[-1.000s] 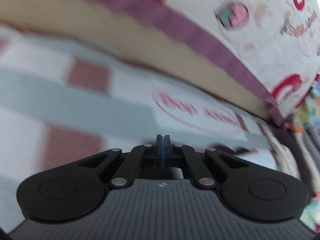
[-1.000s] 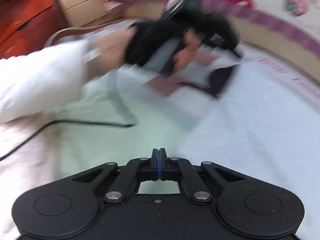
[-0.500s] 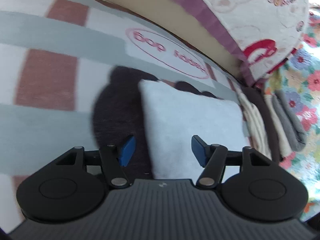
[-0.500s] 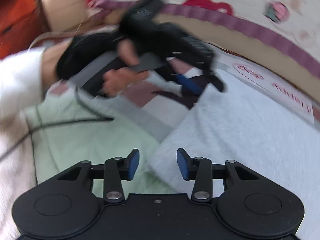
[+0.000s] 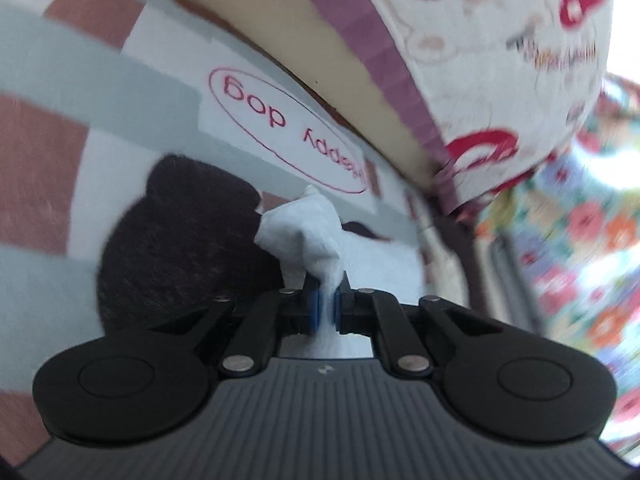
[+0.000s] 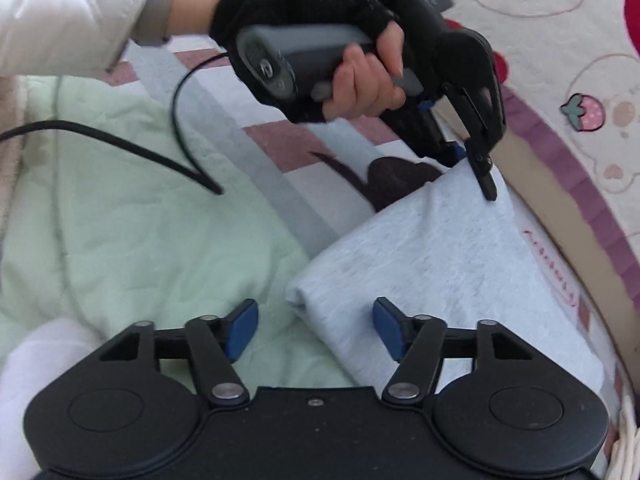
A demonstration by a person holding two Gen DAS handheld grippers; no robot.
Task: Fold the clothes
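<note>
Bedding fills both views: a checked grey, white and brick-red blanket (image 5: 120, 80) against a cartoon-printed cushion with a purple band (image 5: 500, 60), and on it the pale blue-grey folded garment (image 6: 440, 248). The left gripper (image 5: 327, 307) has its jaws clamped on the garment's far corner, probably to lift it for a fold, while the right gripper (image 6: 312, 326) hangs wide open over the near corner, holding nothing. Motion blur smears the left view's right edge, and the garment's right side runs out of frame.

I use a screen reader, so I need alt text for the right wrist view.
The open right gripper hovers at the near corner of a pale blue garment on a bed. Beyond it, a gloved hand holds the left gripper at the garment's far corner, beside a green quilt.
</note>
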